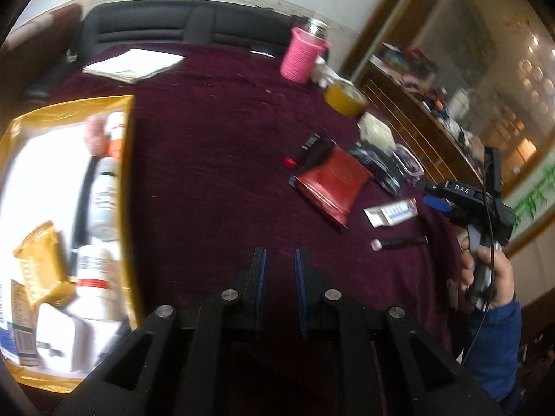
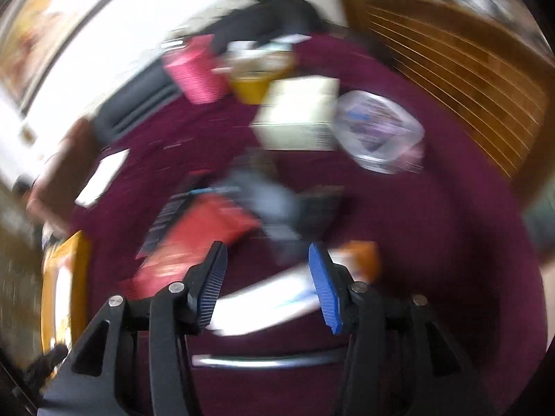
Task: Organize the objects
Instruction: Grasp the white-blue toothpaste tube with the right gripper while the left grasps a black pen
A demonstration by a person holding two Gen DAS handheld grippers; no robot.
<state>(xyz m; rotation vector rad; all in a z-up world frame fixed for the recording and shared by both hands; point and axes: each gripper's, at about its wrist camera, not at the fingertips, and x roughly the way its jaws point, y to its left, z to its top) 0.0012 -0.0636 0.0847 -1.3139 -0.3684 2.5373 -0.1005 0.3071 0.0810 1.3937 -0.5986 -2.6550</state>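
I am working over a maroon velvety cloth (image 1: 215, 159) strewn with a glossy red foil pouch (image 1: 329, 187), a flat white toothpaste carton (image 1: 390, 212) and a ribbed pink cup (image 1: 302, 56), with round white bottles (image 1: 99, 277) lying in the gold-rimmed box (image 1: 130, 187) at left. My left gripper (image 1: 280, 260) is pointing down at bare cloth, jaws nearly together and pinching nothing. My right gripper (image 2: 267, 270), gripped in my blue-sleeved hand (image 1: 492, 274), is angling down with blue ridged pads spread over the blurred white carton.

the table cloth (image 1: 215, 159) is matt maroon fabric; the red pouch (image 1: 329, 187) is glossy foil; the gold box (image 1: 130, 187) looks shiny card; the cabinet (image 2: 451, 79) is ribbed wood
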